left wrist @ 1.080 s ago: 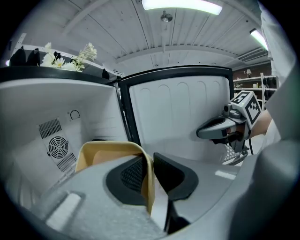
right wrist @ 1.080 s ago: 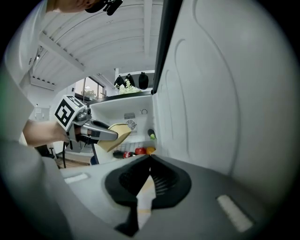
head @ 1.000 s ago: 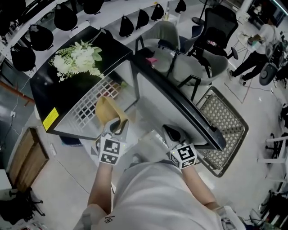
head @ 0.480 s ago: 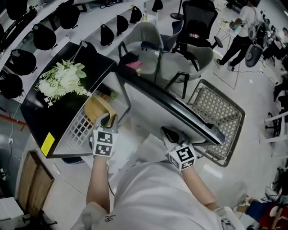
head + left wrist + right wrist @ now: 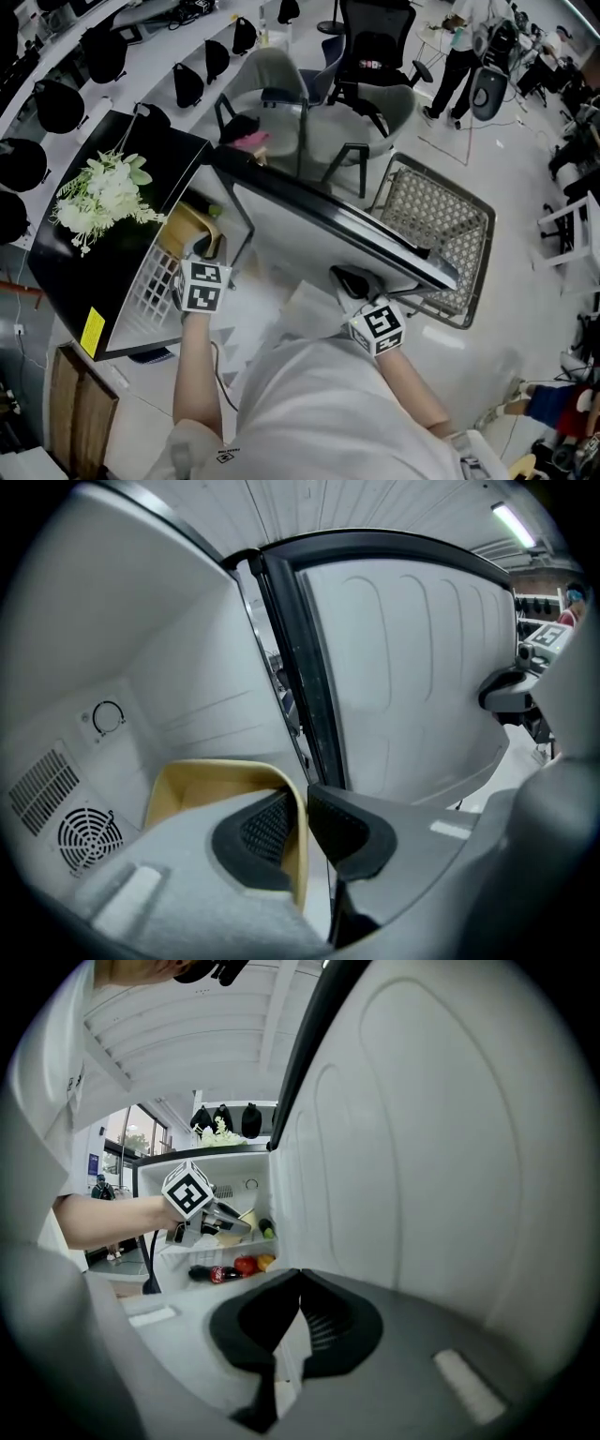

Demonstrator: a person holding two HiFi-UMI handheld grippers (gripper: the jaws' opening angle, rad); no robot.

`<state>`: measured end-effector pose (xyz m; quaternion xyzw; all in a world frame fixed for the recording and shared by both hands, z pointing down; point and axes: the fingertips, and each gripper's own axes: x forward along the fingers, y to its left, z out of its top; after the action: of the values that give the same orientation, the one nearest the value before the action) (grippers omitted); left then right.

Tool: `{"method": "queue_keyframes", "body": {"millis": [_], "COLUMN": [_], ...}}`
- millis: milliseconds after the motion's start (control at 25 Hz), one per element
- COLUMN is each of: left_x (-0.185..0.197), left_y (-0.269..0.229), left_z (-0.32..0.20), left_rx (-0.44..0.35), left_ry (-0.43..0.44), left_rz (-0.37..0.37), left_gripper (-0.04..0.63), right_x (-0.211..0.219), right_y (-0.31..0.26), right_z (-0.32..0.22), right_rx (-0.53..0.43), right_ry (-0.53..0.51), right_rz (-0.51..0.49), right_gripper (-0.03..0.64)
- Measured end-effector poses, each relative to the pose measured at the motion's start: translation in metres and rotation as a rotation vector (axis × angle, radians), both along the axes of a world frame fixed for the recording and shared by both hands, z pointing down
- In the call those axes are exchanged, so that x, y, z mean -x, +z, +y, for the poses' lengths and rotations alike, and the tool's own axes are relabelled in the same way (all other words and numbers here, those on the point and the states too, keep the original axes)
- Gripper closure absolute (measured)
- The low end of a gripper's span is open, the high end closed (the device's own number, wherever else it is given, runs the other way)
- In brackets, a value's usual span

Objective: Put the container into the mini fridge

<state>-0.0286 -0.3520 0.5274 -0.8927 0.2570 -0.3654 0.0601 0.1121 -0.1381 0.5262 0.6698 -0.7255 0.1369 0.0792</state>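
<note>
Your left gripper is clamped on the side wall of the tan open-topped plastic container. The container is inside the black mini fridge, apparently over the white wire shelf; contact unclear. Your right gripper has its jaws together, empty, beside the open white-lined fridge door.

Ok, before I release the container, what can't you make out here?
- Left gripper view: the container's underside and whatever lies under it are hidden by the left gripper's own body, so I cannot tell whether it is resting on anything.
- Head view: most of the mini fridge interior is hidden by its black top and the left gripper.
- Right gripper view: the red and yellow items low in the fridge are too small to identify.
</note>
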Motion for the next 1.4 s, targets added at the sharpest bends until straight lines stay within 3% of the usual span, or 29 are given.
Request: {"method": "queue_keyframes", "body": {"millis": [240, 720, 920, 1160, 1400], "left_x": [-0.004, 0.000, 0.006, 0.005, 0.004], "left_y": [0.006, 0.006, 0.009, 0.013, 0.009], "left_z": [-0.013, -0.037, -0.043, -0.043, -0.040], "left_rx": [-0.030, -0.019, -0.006, -0.009, -0.023], "left_ry": [0.032, -0.046, -0.069, -0.069, -0.076], "left_rz": [-0.075, -0.070, -0.100, -0.122, -0.111], "left_gripper": [0.532, 0.531, 0.529, 0.446, 0.426], "right_x": [-0.002, -0.003, -0.003, -0.003, -0.001], "right_y": [0.002, 0.004, 0.003, 0.004, 0.003], "right_z": [0.005, 0.009, 0.008, 0.008, 0.007], "right_rx": [0.011, 0.026, 0.027, 0.026, 0.023], "right_ry": [0.023, 0.031, 0.027, 0.016, -0.004], "right_rz": [0.005, 0.020, 0.021, 0.021, 0.022], "right_gripper": [0.614, 0.614, 0.614, 0.614, 0.614]}}
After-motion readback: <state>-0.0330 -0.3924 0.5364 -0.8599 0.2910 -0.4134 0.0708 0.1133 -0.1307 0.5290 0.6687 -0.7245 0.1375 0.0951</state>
